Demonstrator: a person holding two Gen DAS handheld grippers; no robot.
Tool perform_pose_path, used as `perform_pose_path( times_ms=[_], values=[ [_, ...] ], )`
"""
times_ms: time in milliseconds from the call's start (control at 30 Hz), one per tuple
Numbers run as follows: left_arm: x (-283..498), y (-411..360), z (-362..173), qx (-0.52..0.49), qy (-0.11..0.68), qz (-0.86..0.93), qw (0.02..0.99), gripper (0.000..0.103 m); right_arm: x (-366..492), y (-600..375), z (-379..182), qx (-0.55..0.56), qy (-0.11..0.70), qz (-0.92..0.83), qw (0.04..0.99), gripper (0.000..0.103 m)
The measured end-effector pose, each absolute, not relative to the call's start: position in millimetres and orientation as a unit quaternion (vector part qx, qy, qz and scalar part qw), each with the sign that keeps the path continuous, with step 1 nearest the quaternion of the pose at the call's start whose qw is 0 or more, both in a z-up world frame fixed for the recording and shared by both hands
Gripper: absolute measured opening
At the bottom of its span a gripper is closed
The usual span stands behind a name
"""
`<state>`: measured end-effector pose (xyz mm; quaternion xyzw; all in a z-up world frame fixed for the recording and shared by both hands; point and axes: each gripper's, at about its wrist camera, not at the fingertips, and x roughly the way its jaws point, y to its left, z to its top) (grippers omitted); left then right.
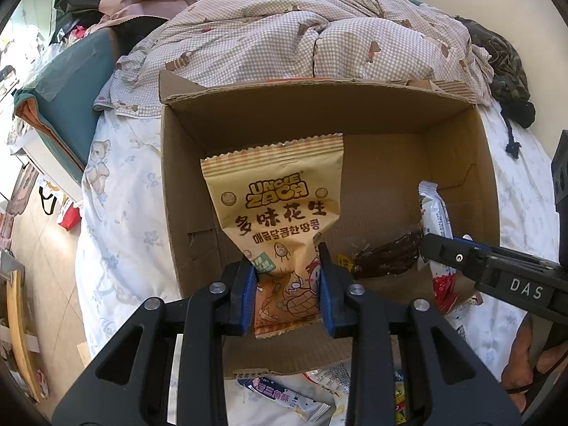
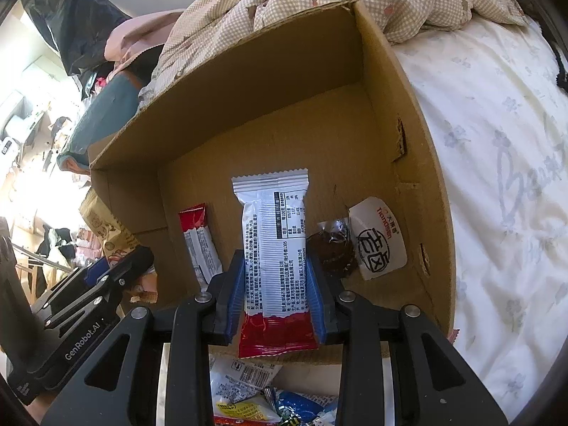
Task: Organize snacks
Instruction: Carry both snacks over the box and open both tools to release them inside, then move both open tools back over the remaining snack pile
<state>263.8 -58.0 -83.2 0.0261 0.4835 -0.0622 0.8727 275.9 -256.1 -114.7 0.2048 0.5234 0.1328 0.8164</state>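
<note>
Spreading under everything is a bed (image 2: 497,142) with a pale floral sheet, a crumpled checked quilt (image 1: 284,35) heaped at its far edge and a sunlit, cluttered room at its left edge. An open cardboard box (image 1: 184,177) sits mid-bed. The left gripper (image 1: 288,284) clamps a tan Uncle Zach peanut packet (image 1: 277,206) above the box's near wall. The right gripper (image 2: 275,291) pinches a white-and-red snack bar (image 2: 273,248), printed back up, over the box floor.

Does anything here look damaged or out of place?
The cardboard box is worn: its right wall has torn, ragged slots and its top edges are frayed. Loose snack packets lie scattered on the bed in front of it. The snacks inside look intact.
</note>
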Motion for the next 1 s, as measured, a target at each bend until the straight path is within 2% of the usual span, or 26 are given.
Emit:
perform_pose_path(
  times_ms=[400, 433, 467, 500, 533, 567, 633, 700, 1000],
  values=[
    [264.2, -56.8, -84.2, 0.028, 0.489, -0.055, 0.87, 0.028, 278.4, -253.7, -117.2, 0.207, 0.527, 0.135, 0.813, 0.036],
    [264.4, -56.0, -84.0, 0.024, 0.491, -0.058, 0.869, 0.033, 278.4, -253.5, -117.0, 0.207, 0.527, 0.135, 0.813, 0.036],
    [264.5, -55.0, -83.6, 0.018, 0.492, -0.06, 0.868, 0.045, 278.4, -253.2, -116.6, 0.207, 0.526, 0.137, 0.813, 0.037],
    [264.3, -53.7, -83.0, 0.013, 0.492, -0.062, 0.868, 0.053, 278.5, -253.0, -115.9, 0.206, 0.526, 0.138, 0.813, 0.039],
    [263.4, -52.6, -81.7, 0.009, 0.49, -0.061, 0.87, 0.067, 278.1, -253.7, -115.6, 0.208, 0.526, 0.138, 0.813, 0.046],
    [262.0, -51.5, -79.5, 0.006, 0.484, -0.059, 0.873, 0.078, 277.6, -254.6, -115.0, 0.21, 0.524, 0.137, 0.814, 0.05],
    [260.0, -51.0, -75.7, 0.005, 0.476, -0.059, 0.878, 0.085, 276.0, -257.0, -111.4, 0.212, 0.515, 0.132, 0.82, 0.066],
    [258.6, -50.5, -73.3, 0.005, 0.471, -0.06, 0.88, 0.085, 274.3, -258.5, -107.4, 0.208, 0.508, 0.125, 0.827, 0.073],
    [243.4, -33.4, -54.6, -0.022, 0.445, -0.047, 0.894, 0.085, 260.2, -260.0, -84.4, 0.199, 0.482, 0.126, 0.843, 0.073]
  ],
)
